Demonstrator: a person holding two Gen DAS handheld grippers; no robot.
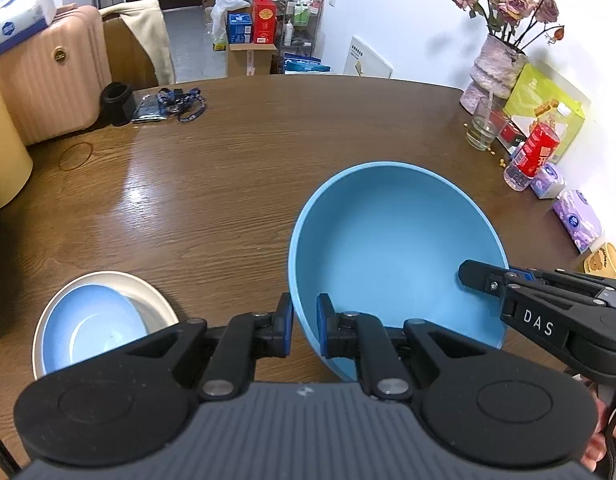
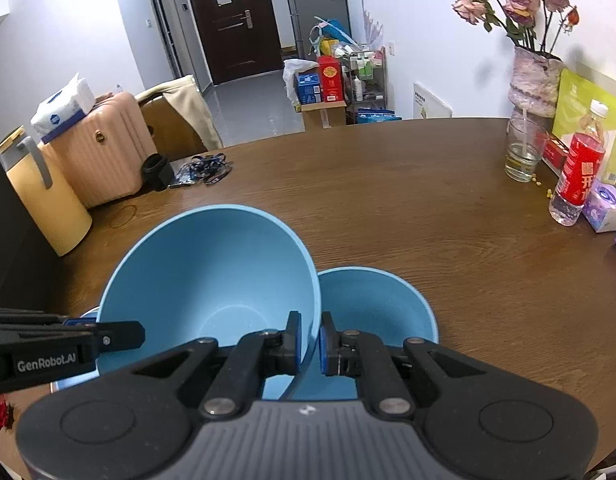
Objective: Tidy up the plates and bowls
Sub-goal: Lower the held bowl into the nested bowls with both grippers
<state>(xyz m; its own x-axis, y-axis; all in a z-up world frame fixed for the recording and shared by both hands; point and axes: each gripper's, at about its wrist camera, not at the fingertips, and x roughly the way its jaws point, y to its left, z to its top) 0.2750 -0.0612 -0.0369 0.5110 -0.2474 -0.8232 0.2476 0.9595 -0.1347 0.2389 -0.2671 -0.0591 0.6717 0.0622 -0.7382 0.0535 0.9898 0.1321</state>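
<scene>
Wood table (image 1: 267, 168), cluttered rm behind

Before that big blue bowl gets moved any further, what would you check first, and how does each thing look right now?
1. Left gripper clamped on the big blue bowl's near rim: ok.
2. Right gripper clamped on the opposite rim: ok.
3. Bowl empty, nothing to spill: ok.
4. Bowl clear of the table: cannot tell.
5. Small blue bowl already sitting in the cream plate: ok.
6. Second blue bowl close beside the held one, touching or not: cannot tell.
</scene>
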